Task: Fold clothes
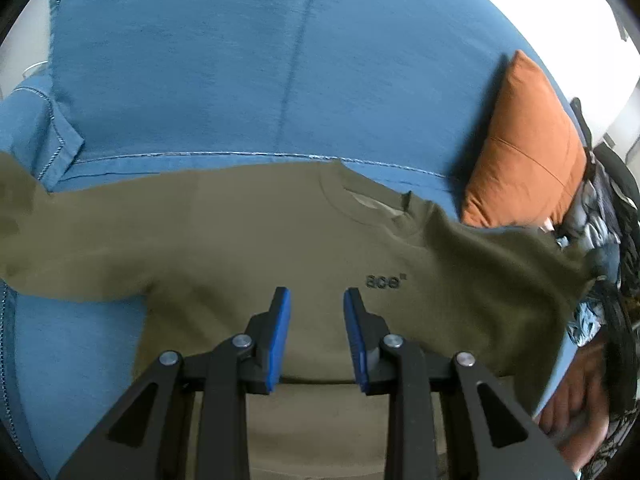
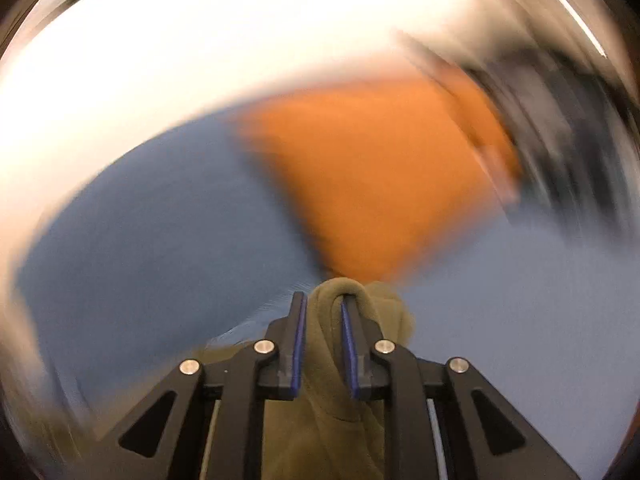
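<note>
- Olive sweatshirt [image 1: 248, 240] lies spread, chest up, across the frame's middle on the blue sofa [image 1: 180, 60].
- Left gripper [image 1: 317, 300], lower centre, hovers spread over its chest.
- Orange cushion [image 1: 524, 148] leans upper right.
- Right gripper [image 2: 323, 308] pinches bunched olive cloth, probably carrying a sleeve.

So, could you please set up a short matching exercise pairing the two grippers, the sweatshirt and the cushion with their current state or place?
Column one:
1. left gripper
2. right gripper
3. olive sweatshirt
4. orange cushion

Column two:
A. leaning against the blue sofa back
B. shut on bunched olive fabric
C. open, holding nothing
D. spread across the sofa seat

Pairs: 1-C, 2-B, 3-D, 4-A
</note>
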